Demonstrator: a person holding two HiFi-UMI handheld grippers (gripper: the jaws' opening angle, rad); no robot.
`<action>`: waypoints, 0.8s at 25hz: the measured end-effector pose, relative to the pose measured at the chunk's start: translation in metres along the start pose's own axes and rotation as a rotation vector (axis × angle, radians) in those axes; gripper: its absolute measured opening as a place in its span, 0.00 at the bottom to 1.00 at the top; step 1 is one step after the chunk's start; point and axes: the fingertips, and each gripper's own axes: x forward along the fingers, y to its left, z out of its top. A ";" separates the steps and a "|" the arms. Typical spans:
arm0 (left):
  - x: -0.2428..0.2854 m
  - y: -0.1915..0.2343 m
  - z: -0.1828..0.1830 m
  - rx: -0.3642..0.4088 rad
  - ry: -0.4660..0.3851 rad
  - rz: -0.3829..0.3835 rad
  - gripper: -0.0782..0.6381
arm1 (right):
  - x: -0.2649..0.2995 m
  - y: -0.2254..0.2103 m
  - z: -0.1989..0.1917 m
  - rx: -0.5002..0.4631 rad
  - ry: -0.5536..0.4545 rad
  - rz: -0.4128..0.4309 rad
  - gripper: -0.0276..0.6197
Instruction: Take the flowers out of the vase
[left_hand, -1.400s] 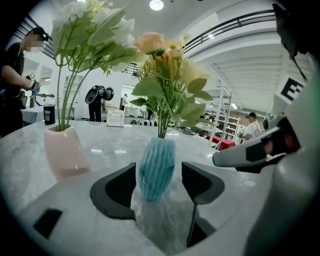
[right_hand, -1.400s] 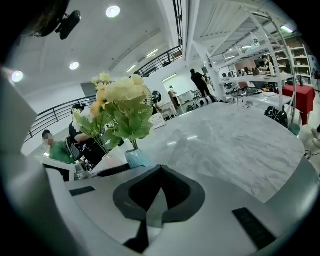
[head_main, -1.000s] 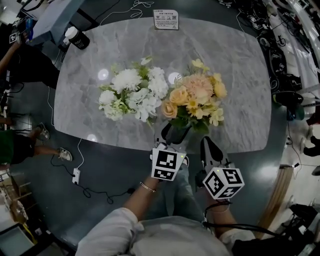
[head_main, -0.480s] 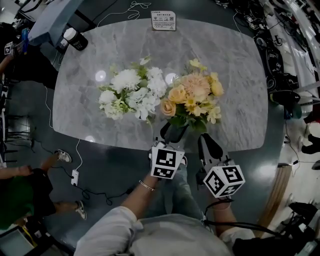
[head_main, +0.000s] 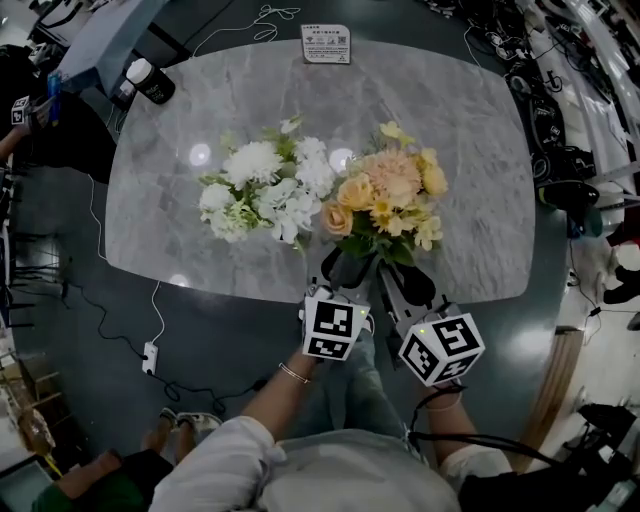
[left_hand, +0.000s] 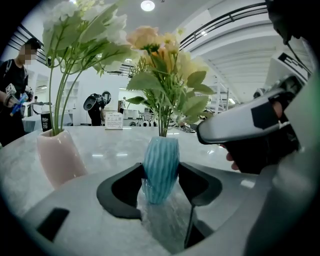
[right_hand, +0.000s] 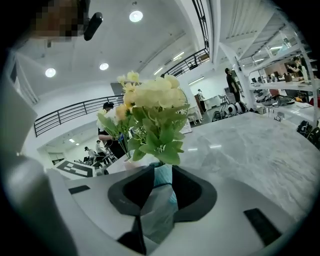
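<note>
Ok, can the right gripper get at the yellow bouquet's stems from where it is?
Probably yes. The right gripper has just been opening its jaws, nothing clamped; the neck of the blue vase lines up with their gap. The left gripper clamps that vase. Low leaves partly cover the stems, though.

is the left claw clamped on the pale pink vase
No, the left claw grips the ribbed blue vase; the pale pink vase stands apart.
</note>
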 end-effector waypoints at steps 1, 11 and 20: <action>0.000 0.000 0.000 0.000 0.002 -0.002 0.45 | 0.003 0.001 0.001 -0.009 0.001 0.005 0.16; 0.000 -0.002 -0.002 0.009 0.013 -0.013 0.45 | 0.023 0.009 0.014 -0.057 0.001 0.048 0.18; -0.001 -0.008 -0.006 0.001 0.026 -0.016 0.45 | 0.034 0.011 0.023 -0.072 -0.004 0.073 0.19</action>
